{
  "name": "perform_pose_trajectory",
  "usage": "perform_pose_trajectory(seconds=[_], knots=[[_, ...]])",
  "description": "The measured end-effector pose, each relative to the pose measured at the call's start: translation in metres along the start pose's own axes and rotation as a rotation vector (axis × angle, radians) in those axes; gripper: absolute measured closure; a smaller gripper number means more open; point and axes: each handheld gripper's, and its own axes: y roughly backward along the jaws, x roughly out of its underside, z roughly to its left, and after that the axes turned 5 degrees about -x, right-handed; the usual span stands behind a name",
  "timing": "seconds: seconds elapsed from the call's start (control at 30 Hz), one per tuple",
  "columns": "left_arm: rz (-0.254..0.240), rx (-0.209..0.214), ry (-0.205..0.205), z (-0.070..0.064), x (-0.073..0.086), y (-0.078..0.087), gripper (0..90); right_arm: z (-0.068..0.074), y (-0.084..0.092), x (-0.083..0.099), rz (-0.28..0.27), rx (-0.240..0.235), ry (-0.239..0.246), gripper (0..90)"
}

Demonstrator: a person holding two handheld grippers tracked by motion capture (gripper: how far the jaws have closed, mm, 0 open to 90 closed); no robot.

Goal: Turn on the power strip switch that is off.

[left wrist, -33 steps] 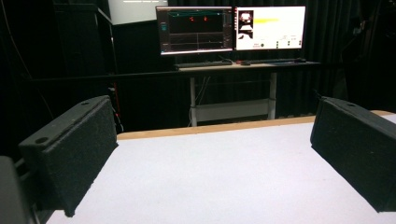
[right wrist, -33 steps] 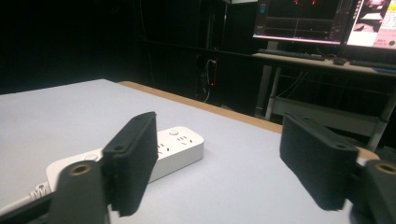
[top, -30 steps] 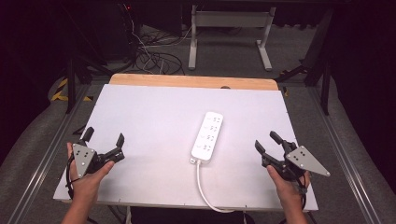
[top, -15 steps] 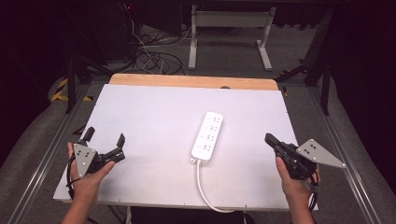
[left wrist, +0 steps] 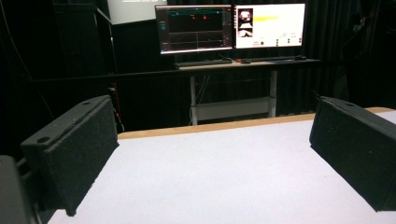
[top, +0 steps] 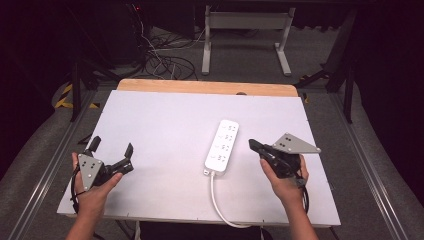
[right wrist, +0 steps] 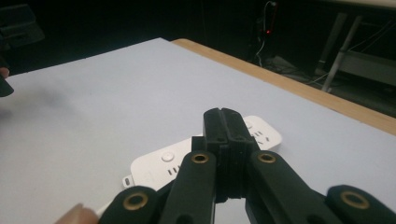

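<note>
Since a second ago our right claw [top: 253,145] has left the bench's right edge and come in toward the middle, rising a little, and its jaws have just been closing with nothing between them; they now sit pressed flat together, as the right gripper view [right wrist: 222,122] makes plain. Our left claw [top: 111,150] has kept its place near the front left corner, jaws spread wide and empty, and its own view looks between the two black pads [left wrist: 74,149] across bare bench [left wrist: 224,177] toward the far edge. The strip [top: 222,145], a white power strip, lies flat about the middle of the bench, slightly right of centre, its long side running from front to back, and its cord [top: 220,205] trails off over the front edge. Our shut right claw points at the strip's right side from just beside it, apart from it as far as we can see. We judge the work hardly begun: the strip lies untouched and nothing is gripped. With the jaws shut, the likely aim is to press the strip's button [right wrist: 167,156] or nudge the strip, rather than to lift it. That contact and whatever follows are all left to do, and the left claw has no part yet.
</note>
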Motion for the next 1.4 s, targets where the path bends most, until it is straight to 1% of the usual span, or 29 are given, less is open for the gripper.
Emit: perform_pose_trajectory(seconds=[0.03,0.17,0.37,0.4,0.57,0.6,0.67,0.7,0.77,0.87,0.9,0.93,1.03,1.07,1.17,1.2,1.27,1.4], knots=[[0.0,0.0,0.0,0.0,0.0,0.0,1.3,0.002,-0.011,-0.002,0.022,-0.02,0.001,90.0],[0.002,-0.001,0.001,0.001,0.0,0.001,1.3,0.005,-0.031,-0.003,0.069,-0.05,-0.001,90.0],[0.0,-0.007,-0.002,0.002,0.0,0.003,1.4,0.009,-0.055,0.001,0.156,-0.092,0.002,90.0],[0.0,-0.008,-0.002,0.002,0.0,0.004,1.4,0.009,-0.055,0.001,0.156,-0.092,0.002,90.0],[0.001,-0.014,-0.004,0.003,0.0,0.007,1.4,0.013,-0.076,0.003,0.211,-0.118,0.01,90.0],[0.0,-0.015,-0.005,0.004,0.0,0.007,1.4,0.014,-0.084,0.004,0.23,-0.126,0.012,90.0],[0.003,-0.019,-0.006,0.005,0.0,0.009,1.4,0.015,-0.091,0.005,0.251,-0.133,0.018,90.0],[0.003,-0.019,-0.006,0.005,0.0,0.009,1.4,0.015,-0.091,0.005,0.251,-0.133,0.018,90.0],[0.004,-0.023,-0.008,0.006,0.001,0.011,1.4,0.017,-0.099,0.007,0.274,-0.142,0.021,90.0],[0.007,-0.027,-0.01,0.008,0.001,0.013,1.4,0.016,-0.103,0.009,0.286,-0.146,0.021,90.0],[0.007,-0.029,-0.011,0.008,0.001,0.014,1.6,0.016,-0.108,0.01,0.296,-0.15,0.017,90.0],[0.009,-0.027,-0.012,0.008,0.001,0.015,1.6,0.016,-0.108,0.01,0.296,-0.15,0.017,90.0],[0.01,-0.024,-0.012,0.008,0.001,0.017,1.6,0.017,-0.119,0.013,0.319,-0.158,0.025,90.0],[0.011,-0.024,-0.01,0.008,0.001,0.018,1.6,0.017,-0.119,0.013,0.319,-0.158,0.025,90.0],[0.014,-0.019,-0.013,0.009,0.001,0.02,1.6,0.017,-0.128,0.016,0.342,-0.169,0.023,90.0],[0.015,-0.019,-0.014,0.009,0.002,0.02,1.6,0.018,-0.133,0.017,0.357,-0.171,0.029,90.0],[0.016,-0.02,-0.013,0.01,0.002,0.021,1.6,0.02,-0.136,0.018,0.368,-0.168,0.039,90.0],[0.019,-0.016,-0.012,0.011,0.002,0.021,1.6,0.02,-0.137,0.019,0.374,-0.159,0.031,90.0]])
